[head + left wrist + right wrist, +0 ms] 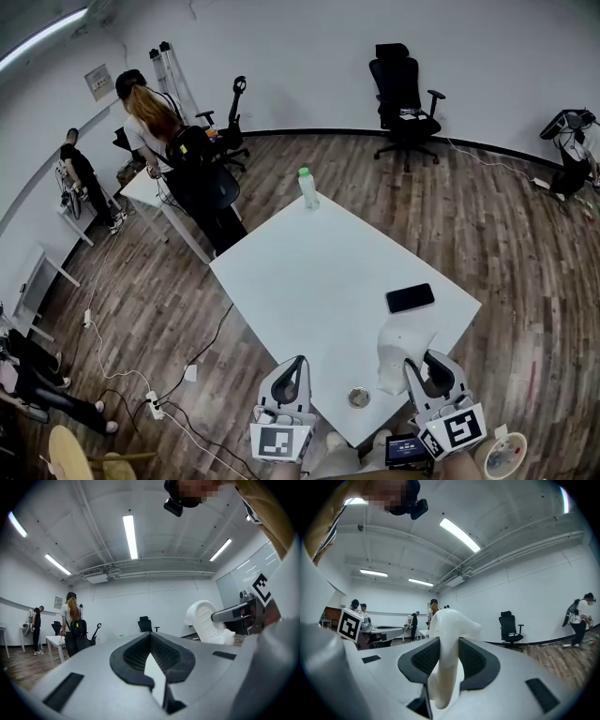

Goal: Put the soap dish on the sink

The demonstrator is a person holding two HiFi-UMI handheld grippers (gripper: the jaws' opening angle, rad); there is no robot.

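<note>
Right gripper [428, 364] jaws clamped on white moulded plastic soap dish [397, 349], dish upright at near edge of white table [309, 272]. Left gripper [298, 364] jaws together, empty. Small round metal cup [359, 397] sits between grippers, contents unclear. Flat black phone [410, 298] just beyond dish.

Table [319, 281]: top smooth, matt white; the floor [506, 234] around it is wood-grain plank with a low sheen. On the table, the phone [410, 298] is glossy black, the bottle [307, 187] clear plastic, and the small ring [359, 397] apparently bright metal. Soap dish [449, 667]: smooth white plastic, soft gloss, between the right gripper [433, 364]'s ribbed matt black pads [424, 658].
</note>
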